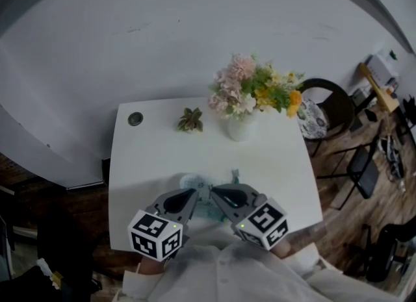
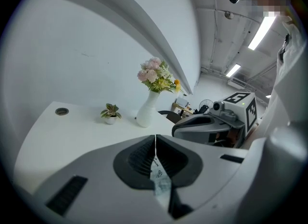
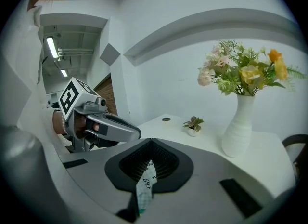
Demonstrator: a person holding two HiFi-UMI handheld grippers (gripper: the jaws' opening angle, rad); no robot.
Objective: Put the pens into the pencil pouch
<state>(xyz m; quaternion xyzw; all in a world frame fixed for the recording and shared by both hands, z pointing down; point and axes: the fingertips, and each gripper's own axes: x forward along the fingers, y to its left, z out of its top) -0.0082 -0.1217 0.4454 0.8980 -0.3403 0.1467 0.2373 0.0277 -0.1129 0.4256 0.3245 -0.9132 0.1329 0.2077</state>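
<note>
Gripping the pencil pouch from both sides, the left tongs and the right tongs met almost tip to tip in the lower middle of the head view, over the near part of the white bench. In the left gripper view, the left tongs were pressed together on a thin fold of the pale, printed pouch fabric, which showed in the lower centre of the frame, with the right tongs just beside them at centre right. The right gripper view showed the same hold from the other side: the right tongs were closed on a strip of the pouch fabric, and the left tongs reached in from the left of the frame. Whether the pouch rested on the bench or hung just above it could not be told. Farther back on the bench, in the upper centre of the head view, a white vase held pink and yellow flowers, with a small potted plant to its left and a round grommet near the far left corner. A dark chair stood beyond the bench at the right.
</note>
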